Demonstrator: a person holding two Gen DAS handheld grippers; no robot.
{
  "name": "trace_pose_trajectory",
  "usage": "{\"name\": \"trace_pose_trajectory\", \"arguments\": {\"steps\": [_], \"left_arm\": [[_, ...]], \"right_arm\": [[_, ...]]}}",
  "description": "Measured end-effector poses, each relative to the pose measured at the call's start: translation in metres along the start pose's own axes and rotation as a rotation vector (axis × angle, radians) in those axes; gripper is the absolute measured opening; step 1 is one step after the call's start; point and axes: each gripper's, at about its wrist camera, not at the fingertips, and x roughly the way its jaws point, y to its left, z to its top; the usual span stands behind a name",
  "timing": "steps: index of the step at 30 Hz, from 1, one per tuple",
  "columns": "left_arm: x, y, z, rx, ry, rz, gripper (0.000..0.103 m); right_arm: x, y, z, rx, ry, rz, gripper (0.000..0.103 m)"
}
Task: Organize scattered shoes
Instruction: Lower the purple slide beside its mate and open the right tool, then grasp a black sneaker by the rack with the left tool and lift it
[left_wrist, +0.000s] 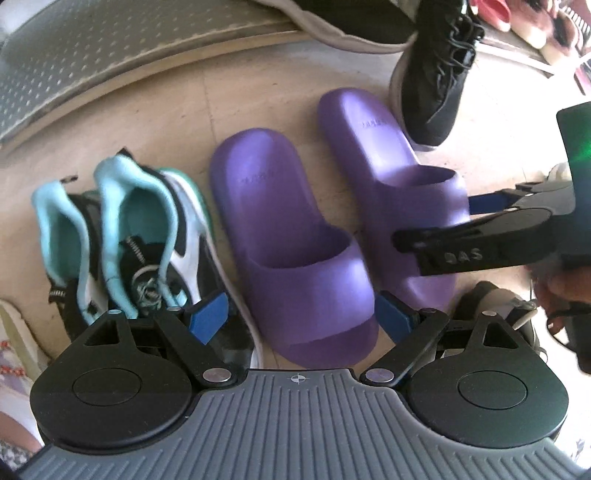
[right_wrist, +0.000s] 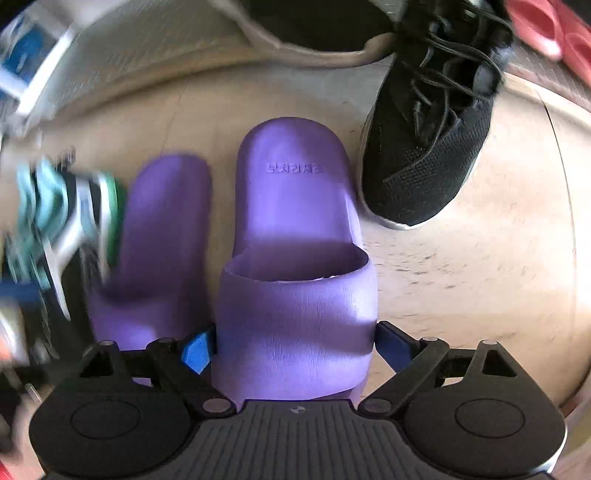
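Two purple slides lie side by side on the beige floor. In the left wrist view my left gripper (left_wrist: 299, 315) hangs open over the left slide (left_wrist: 288, 229). Its blue pads (left_wrist: 208, 314) straddle the strap, and the left pad stands clear of it. My right gripper (right_wrist: 297, 349) has its blue pads (right_wrist: 199, 350) pressed against both sides of the right slide's (right_wrist: 291, 206) strap. The left wrist view shows that gripper (left_wrist: 439, 221) reaching in from the right across the right slide (left_wrist: 373, 147).
A teal, black and white sneaker pair (left_wrist: 122, 240) stands close to the left slide. A black laced sneaker (right_wrist: 424, 155) lies beyond the right slide, with pink slippers (right_wrist: 546, 33) farther back. A grey studded mat (left_wrist: 92, 66) lies at the back left. A person's hand (left_wrist: 561, 291) holds the right gripper.
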Motion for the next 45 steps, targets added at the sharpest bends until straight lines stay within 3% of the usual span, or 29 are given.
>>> {"name": "trace_pose_trajectory", "arguments": {"steps": [4,5,12,14,19,26,30,33,36,42,45], "left_arm": [[-0.004,0.008,-0.006,-0.007,0.0,-0.004,0.09],[-0.004,0.009,-0.006,-0.006,0.0,-0.006,0.09],[-0.01,0.016,-0.011,-0.028,-0.011,-0.012,0.09],[-0.013,0.016,-0.011,-0.032,-0.022,-0.017,0.091],[-0.028,0.006,-0.008,-0.049,-0.083,-0.049,0.09],[-0.051,-0.005,0.023,-0.141,-0.243,-0.057,0.09],[-0.051,-0.02,0.05,-0.155,-0.321,-0.077,0.077],[-0.042,-0.05,0.08,-0.094,-0.356,-0.115,0.072],[-0.03,-0.082,0.105,-0.017,-0.378,-0.131,0.075],[0.008,-0.156,0.158,0.155,-0.396,-0.035,0.078],[0.035,-0.178,0.18,0.185,-0.348,0.029,0.069]], "right_arm": [[0.017,0.041,-0.015,-0.264,0.038,-0.161,0.093],[0.017,0.042,-0.016,-0.256,0.042,-0.165,0.094],[0.008,0.031,-0.015,-0.098,0.045,-0.065,0.099],[-0.006,0.023,-0.013,-0.072,0.044,-0.02,0.099],[-0.041,0.003,-0.011,-0.033,0.02,-0.005,0.099],[-0.099,-0.06,0.007,0.155,-0.158,-0.017,0.099],[-0.118,-0.086,0.005,0.283,-0.237,-0.022,0.098],[-0.126,-0.115,0.01,0.384,-0.318,-0.029,0.096],[-0.126,-0.134,0.02,0.435,-0.34,-0.041,0.096],[-0.111,-0.182,0.015,0.64,-0.358,-0.061,0.096],[-0.093,-0.195,0.007,0.727,-0.319,-0.038,0.096]]}}
